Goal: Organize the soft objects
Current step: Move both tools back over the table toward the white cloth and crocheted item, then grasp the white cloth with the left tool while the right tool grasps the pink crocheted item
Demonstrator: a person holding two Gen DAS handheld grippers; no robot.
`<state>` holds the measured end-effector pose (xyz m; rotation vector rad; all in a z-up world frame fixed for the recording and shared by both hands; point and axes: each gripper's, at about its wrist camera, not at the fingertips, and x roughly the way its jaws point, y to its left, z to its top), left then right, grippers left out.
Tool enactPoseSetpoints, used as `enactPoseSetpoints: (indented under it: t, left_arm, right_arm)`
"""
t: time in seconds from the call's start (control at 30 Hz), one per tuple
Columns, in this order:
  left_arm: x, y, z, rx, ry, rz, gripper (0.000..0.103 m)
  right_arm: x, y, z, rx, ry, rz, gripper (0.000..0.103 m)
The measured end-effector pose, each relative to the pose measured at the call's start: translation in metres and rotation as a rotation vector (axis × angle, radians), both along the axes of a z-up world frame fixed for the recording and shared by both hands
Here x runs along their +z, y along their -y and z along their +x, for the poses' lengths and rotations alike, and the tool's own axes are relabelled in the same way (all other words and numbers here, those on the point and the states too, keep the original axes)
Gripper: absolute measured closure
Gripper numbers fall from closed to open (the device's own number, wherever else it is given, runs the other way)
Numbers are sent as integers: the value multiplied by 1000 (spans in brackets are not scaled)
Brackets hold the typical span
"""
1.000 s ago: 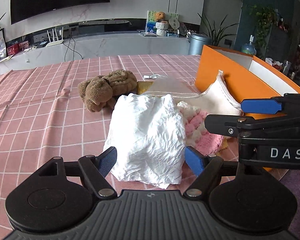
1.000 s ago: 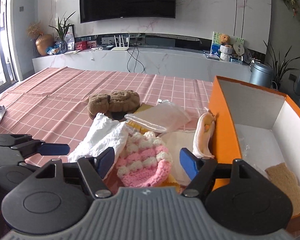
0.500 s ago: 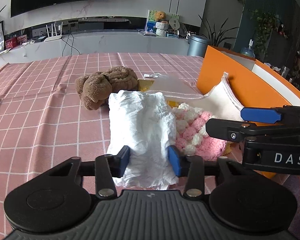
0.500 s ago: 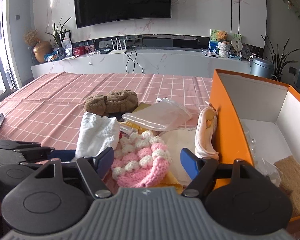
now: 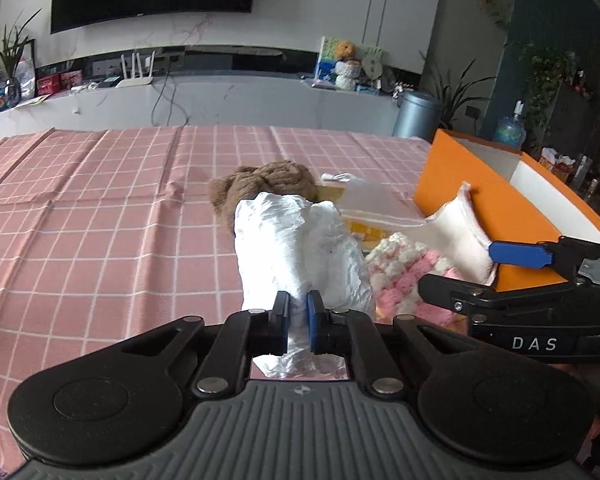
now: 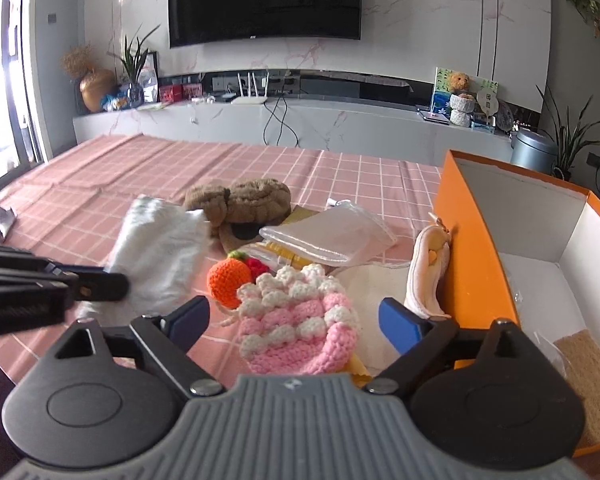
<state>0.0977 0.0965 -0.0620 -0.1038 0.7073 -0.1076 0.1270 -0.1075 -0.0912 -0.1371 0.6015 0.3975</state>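
White and crinkled, the soft cloth (image 5: 296, 240) was pinched near its lower end by the left gripper (image 5: 298, 320), whose jaws had just been closing and now stood pressed almost together with the fabric bunched between the blue pads (image 5: 314, 322). The cloth's long axis ran away from that gripper, rising from the pinch toward the far side of the desk (image 5: 100, 220); in the right wrist view it (image 6: 160, 248) slanted up and away from the pads. A short tail of it hung below the pads. Whether any part of it touched the pink checked covering could not be told.

The right gripper (image 6: 292, 320) was spread wide, its jaws having just been opening, with the pink-and-white crocheted piece (image 6: 300, 324) lying on the desk between its fingers (image 6: 400, 324); the pads did not press on it. Just beside that piece, toward the left gripper, sat an orange crocheted ball (image 6: 228, 280). Farther back lay a brown plush bundle (image 6: 244, 200), and to the right of it a clear plastic pouch (image 6: 328, 236). A cream padded item (image 6: 428, 272) leaned upright against the outer wall of the orange box (image 6: 468, 248), which stood open at the desk's right side with a tan fuzzy piece (image 6: 588, 372) on its white floor.
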Motion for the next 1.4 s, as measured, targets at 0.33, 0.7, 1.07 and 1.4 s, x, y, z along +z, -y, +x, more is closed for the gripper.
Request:
enactPoseSetpoints:
  t: [0.33, 0.7, 1.07, 1.4]
  left_arm:
    - [-18, -13, 9, 58, -87, -40, 13]
    - [-42, -6, 25, 120, -155, 8, 15]
    - [-44, 10, 22, 53, -106, 37, 62]
    - [-35, 6, 12, 65, -78, -10, 79]
  right_arm:
    - [-19, -24, 17, 50, 23, -182, 5]
    - [-36, -34, 27, 71, -1, -210, 21]
    - [-44, -42, 18, 106, 25, -287, 44]
    - [-31, -33, 13, 86, 26, -228, 68]
